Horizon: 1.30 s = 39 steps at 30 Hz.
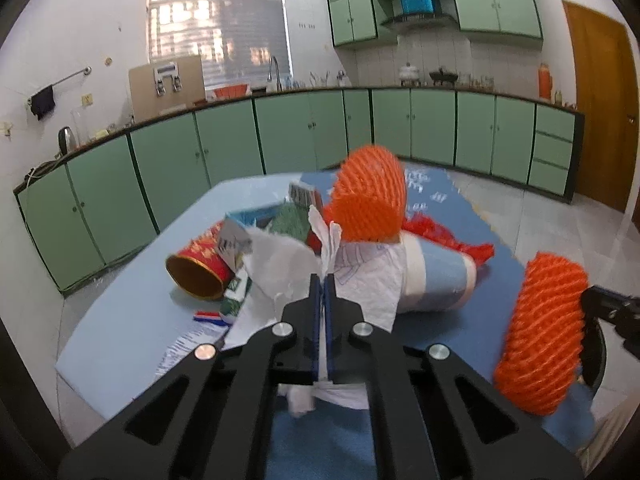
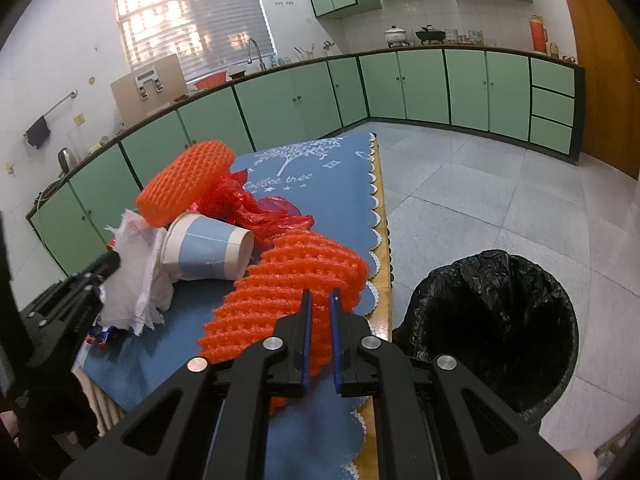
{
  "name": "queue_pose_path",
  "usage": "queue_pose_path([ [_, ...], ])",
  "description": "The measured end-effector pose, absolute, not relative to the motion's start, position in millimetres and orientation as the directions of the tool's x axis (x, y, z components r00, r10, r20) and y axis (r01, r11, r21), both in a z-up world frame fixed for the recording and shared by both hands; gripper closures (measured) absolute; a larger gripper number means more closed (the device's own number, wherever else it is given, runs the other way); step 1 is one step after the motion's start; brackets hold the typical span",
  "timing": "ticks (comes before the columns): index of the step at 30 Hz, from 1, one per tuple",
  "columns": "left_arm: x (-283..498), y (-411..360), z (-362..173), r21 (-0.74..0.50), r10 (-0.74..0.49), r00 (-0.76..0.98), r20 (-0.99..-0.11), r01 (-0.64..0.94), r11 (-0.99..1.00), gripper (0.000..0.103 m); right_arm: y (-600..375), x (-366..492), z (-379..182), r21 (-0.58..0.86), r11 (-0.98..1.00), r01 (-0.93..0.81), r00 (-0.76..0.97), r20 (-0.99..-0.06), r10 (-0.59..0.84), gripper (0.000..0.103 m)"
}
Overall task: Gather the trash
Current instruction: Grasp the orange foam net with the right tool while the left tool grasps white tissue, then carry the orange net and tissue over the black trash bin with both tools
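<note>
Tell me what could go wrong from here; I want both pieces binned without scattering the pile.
1. The left hand-held gripper pinches a white tissue lying against the paper cup; lifting may drag or roll it.
2. The right hand-held gripper clamps only an edge of the orange foam net, which could slip short of the bin.

A: What sort of room is this?
B: A home kitchen: green base cabinets (image 2: 420, 84) under a long counter, a tap (image 2: 254, 53) below the window (image 1: 218, 28), pots (image 2: 414, 34), a range hood (image 1: 416, 16).
</note>
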<state>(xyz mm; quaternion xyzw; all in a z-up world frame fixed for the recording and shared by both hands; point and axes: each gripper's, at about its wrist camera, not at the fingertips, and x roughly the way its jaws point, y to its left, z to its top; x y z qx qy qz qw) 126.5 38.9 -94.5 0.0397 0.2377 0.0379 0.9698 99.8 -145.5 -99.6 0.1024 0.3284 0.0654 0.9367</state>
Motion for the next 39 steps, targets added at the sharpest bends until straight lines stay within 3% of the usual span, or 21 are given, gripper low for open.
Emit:
queue_pose_path([
  [3,111.6,31.7,-80.8,0.093,0.07,0.915,-0.397,-0.036,0.995,0.102,-145.5,98.5,-96.9,0.228,0.972,-0.058,0.782,-0.595,0.186,0.094],
  [8,95.5,16.2,-71.6,0.077,-0.006,0.929,-0.371,0.037,0.996,0.102,-150.4,95.0,-92.2,0.218,0.975,-0.048,0.791,-0.588,0.17,0.094],
  [19,100.5,0.0,-73.9,0.042,-0.059,0.92,-0.387,0.082,0.996,0.102,-165.7,91.6,-76.8,0.21,0.977,-0.036,0.817,-0.556,0.149,0.098],
  [24,106.2,-9.7,-83.2,0.048,-0.07,0.909,-0.41,0.098,0.994,0.102,-185.7,128.7,-94.7,0.193,0.981,-0.015,0.789,-0.6,0.131,0.098],
  [29,112.1,-10.3,-87.5,0.058,-0.053,0.906,-0.419,0.085,0.995,0.102,-192.7,141.3,-107.7,0.267,0.963,-0.045,0.759,-0.617,0.207,0.097],
  [30,112.3,-9.8,-88.4,0.057,-0.053,0.905,-0.421,0.085,0.995,0.102,-189.0,139.7,-110.8,0.276,0.959,-0.059,0.748,-0.624,0.226,0.094],
  [32,113.9,-10.0,-90.9,0.058,-0.053,0.902,-0.429,0.086,0.995,0.102,-183.2,136.8,-117.2,0.303,0.95,-0.077,0.729,-0.633,0.261,0.05],
  [33,114.3,-9.7,-91.3,0.06,-0.054,0.901,-0.43,0.088,0.994,0.102,-178.7,134.9,-119.6,0.297,0.952,-0.081,0.723,-0.64,0.261,0.045],
  [39,112.3,-8.2,-91.2,0.061,-0.058,0.901,-0.431,0.094,0.994,0.102,-163.9,134.5,-125.7,0.246,0.965,-0.088,0.691,-0.683,0.237,0.045],
])
